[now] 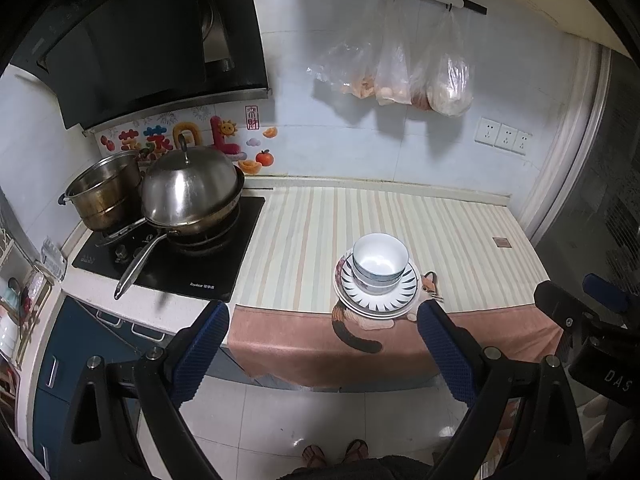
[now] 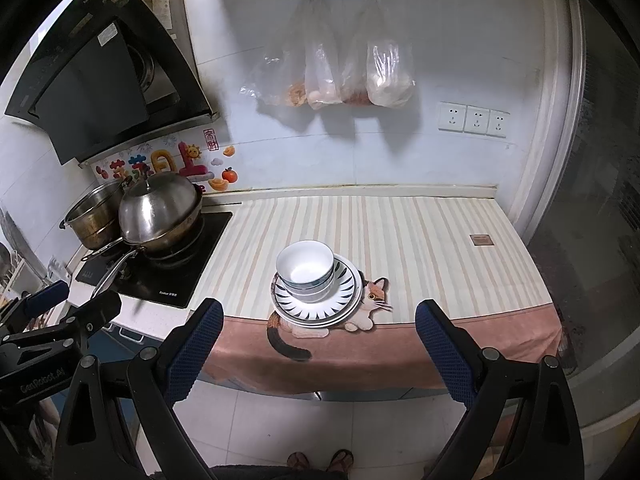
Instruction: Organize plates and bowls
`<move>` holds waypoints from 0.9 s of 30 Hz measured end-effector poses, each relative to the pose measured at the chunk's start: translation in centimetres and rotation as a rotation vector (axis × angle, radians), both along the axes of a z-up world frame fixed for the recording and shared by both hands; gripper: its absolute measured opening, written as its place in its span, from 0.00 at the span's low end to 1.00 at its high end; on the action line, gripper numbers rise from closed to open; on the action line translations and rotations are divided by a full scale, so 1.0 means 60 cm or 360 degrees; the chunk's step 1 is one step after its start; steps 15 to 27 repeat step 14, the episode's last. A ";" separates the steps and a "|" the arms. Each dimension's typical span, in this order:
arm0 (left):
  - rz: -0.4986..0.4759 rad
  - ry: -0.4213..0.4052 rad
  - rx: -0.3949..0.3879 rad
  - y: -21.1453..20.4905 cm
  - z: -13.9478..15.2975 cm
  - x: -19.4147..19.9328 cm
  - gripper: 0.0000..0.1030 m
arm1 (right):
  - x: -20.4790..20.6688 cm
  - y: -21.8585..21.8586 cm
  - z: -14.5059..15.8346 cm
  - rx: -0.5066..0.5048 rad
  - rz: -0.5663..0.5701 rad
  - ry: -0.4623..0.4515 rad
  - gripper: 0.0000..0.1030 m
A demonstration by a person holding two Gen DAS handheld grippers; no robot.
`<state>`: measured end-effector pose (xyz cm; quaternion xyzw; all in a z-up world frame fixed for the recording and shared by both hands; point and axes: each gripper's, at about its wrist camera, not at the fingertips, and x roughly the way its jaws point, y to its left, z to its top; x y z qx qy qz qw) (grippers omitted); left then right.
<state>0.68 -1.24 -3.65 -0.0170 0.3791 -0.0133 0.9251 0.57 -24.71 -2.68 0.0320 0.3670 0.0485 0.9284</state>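
Stacked white bowls [image 1: 380,262] [image 2: 306,266] sit on a stack of plates [image 1: 402,294] [image 2: 344,296] whose top plate has dark leaf marks on its rim. The stack stands near the front edge of the counter, on a striped cloth [image 1: 312,232] [image 2: 400,236]. My left gripper [image 1: 324,314] is open and empty, held back from the counter, in front of the stack. My right gripper [image 2: 320,312] is open and empty, also held back over the floor. The right gripper also shows at the left wrist view's right edge [image 1: 592,312].
A hob [image 1: 168,256] [image 2: 160,268] at the left carries a lidded wok [image 1: 192,196] [image 2: 160,212] with a long handle and a steel pot [image 1: 104,196] [image 2: 94,216]. Plastic bags [image 1: 400,68] [image 2: 340,68] hang on the wall. A range hood [image 1: 140,40] is above the hob. Tiled floor lies below.
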 end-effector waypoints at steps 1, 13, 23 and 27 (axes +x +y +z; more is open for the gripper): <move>0.0001 0.0001 -0.0001 0.000 0.000 0.001 0.94 | 0.001 0.000 -0.002 0.0002 0.0002 0.0004 0.96; 0.0003 -0.0002 0.0005 0.000 -0.001 0.001 0.94 | 0.005 -0.001 -0.005 -0.0004 0.0004 0.0011 0.96; 0.0001 -0.0003 0.0004 0.000 -0.001 0.001 0.94 | 0.006 -0.001 -0.006 -0.0006 0.0004 0.0014 0.96; 0.0001 -0.0003 0.0004 0.000 -0.001 0.001 0.94 | 0.006 -0.001 -0.006 -0.0006 0.0004 0.0014 0.96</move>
